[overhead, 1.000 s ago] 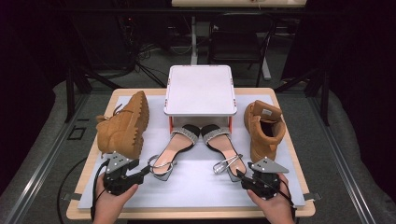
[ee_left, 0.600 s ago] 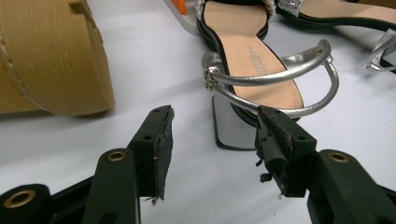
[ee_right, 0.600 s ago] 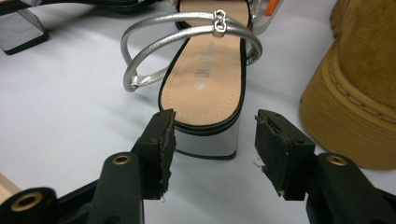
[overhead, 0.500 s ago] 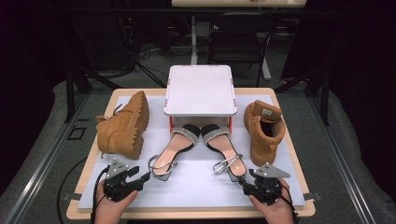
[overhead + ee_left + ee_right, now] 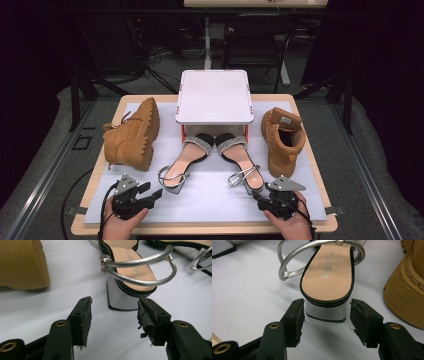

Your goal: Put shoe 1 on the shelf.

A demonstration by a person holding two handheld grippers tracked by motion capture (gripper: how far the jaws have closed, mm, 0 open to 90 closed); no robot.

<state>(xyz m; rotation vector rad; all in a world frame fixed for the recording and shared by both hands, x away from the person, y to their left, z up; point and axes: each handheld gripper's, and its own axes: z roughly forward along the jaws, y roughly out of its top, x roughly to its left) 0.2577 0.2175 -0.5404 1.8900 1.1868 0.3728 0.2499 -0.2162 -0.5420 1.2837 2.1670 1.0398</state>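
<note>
Both tongs, the left tongs (image 5: 156,192) and the right tongs (image 5: 256,198), are built of black parts with brass-ringed screw holes. Frayed black pads (image 5: 86,322) are fitted inside. A grey three-cornered plate (image 5: 286,184) is carried on top, and black cables are trailed.

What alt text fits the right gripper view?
The right tool points with open jaws at the silver block heel of a sandal, pads off the heel. A tan boot's sole stands at right on the white mat.

Wooden table (image 5: 306,116) — white mat (image 5: 210,192), two tan boots (image 5: 132,137), two sandals (image 5: 182,161), white stand (image 5: 214,97).
</note>
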